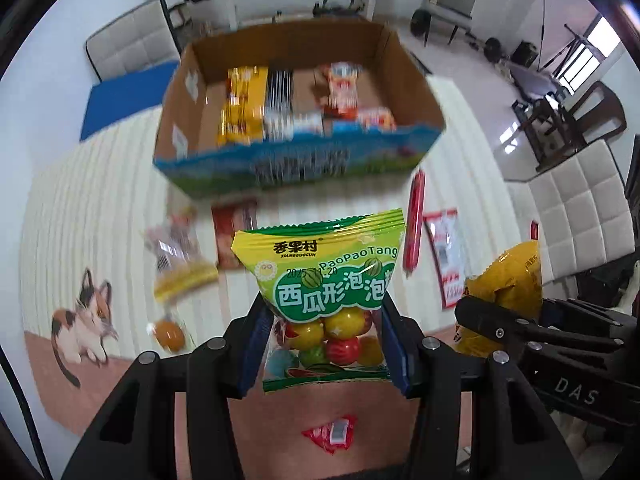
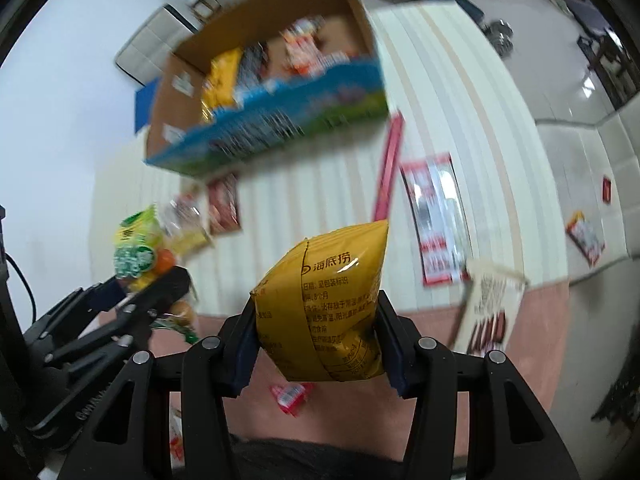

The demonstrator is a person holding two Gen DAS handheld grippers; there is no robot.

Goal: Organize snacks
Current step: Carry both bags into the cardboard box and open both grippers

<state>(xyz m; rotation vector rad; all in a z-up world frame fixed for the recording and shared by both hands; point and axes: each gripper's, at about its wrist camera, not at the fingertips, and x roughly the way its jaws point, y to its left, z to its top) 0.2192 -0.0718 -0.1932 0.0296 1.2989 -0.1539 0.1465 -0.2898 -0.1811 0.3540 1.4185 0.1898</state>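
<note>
The left claw (image 1: 326,338) pinches a glossy green candy bag (image 1: 326,280) of round gumballs; the right claw (image 2: 316,340) grips a puffy yellow foil packet (image 2: 324,304). Both hang before the cardboard box (image 1: 298,156) of snacks.

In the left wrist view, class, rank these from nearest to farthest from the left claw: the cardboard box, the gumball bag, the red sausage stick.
1. Gumball bag: gripped between the left claw's fingers.
2. Red sausage stick: lying on the mat, ahead and to the right.
3. Cardboard box: beyond it, straight ahead at the mat's far end.
</note>
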